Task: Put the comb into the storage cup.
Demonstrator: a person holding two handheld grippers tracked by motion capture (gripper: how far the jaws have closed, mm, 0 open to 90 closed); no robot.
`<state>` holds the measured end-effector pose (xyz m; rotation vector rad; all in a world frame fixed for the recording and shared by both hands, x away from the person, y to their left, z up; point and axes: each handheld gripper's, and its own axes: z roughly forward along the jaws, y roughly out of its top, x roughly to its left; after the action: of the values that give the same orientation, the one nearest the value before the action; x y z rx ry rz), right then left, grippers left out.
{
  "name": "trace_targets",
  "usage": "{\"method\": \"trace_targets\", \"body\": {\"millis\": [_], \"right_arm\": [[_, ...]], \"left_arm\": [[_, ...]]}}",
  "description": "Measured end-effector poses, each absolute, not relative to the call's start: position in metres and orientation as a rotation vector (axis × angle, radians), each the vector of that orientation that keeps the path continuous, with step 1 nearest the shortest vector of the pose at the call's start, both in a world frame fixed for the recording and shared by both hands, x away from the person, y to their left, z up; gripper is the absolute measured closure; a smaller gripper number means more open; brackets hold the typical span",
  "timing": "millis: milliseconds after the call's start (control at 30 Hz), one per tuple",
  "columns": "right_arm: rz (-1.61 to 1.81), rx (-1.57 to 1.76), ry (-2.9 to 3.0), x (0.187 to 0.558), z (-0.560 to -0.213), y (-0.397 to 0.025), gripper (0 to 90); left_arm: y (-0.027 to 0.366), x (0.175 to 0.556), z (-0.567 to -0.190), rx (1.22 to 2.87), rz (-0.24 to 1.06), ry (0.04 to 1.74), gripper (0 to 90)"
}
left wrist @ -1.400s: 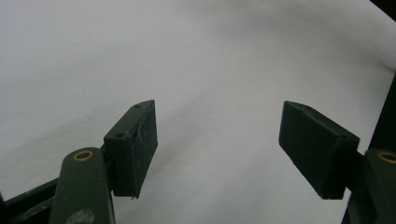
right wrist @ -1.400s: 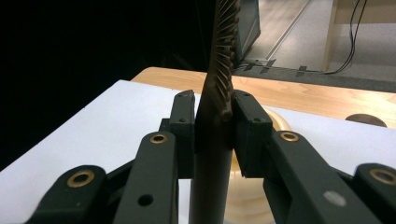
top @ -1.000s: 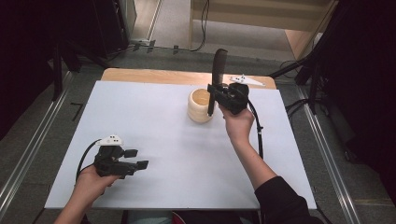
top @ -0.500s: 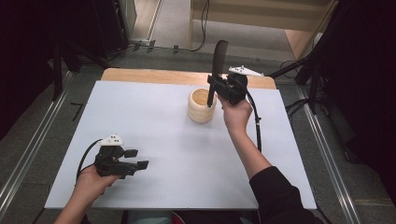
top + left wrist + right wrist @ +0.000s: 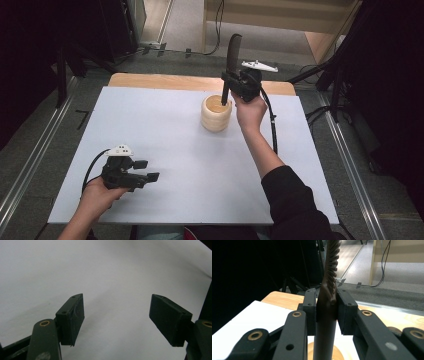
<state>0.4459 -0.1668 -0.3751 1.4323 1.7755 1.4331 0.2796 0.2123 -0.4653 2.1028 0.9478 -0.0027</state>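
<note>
A dark brown comb (image 5: 231, 62) stands upright, and my right gripper (image 5: 229, 82) is shut on its handle just above a round wooden cup (image 5: 216, 114) at the back middle of the white table (image 5: 180, 150). The handle's lower end reaches down into the cup's mouth. In the right gripper view the comb (image 5: 329, 290) sits clamped between both pads, teeth pointing up, with the cup's rim (image 5: 338, 355) below. My left gripper (image 5: 148, 170) rests low near the front left, open and holding nothing; in the left gripper view its fingertips (image 5: 117, 319) frame bare white surface.
A wooden table edge (image 5: 165, 81) runs along the back of the white surface. Metal rails (image 5: 345, 155) flank both sides, and dark stands and cables crowd the floor behind. A black cable (image 5: 272, 127) trails from my right gripper along the forearm.
My right gripper has lifted the comb slightly up and toward the back above the cup. The left gripper has stayed put.
</note>
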Motion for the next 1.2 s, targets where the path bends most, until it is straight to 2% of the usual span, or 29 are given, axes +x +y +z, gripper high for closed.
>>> {"method": "trace_targets", "body": {"millis": [400, 1200], "right_arm": [[1.410, 1.424, 1.787, 0.458, -0.394, -0.162, 70.1], [1.411, 1.395, 1.829, 0.456, -0.424, -0.155, 70.0]], "left_arm": [[0.211, 0.279, -0.465, 2.102, -0.007, 0.944, 29.2], [0.211, 0.279, -0.466, 2.109, -0.009, 0.941, 29.2]]}}
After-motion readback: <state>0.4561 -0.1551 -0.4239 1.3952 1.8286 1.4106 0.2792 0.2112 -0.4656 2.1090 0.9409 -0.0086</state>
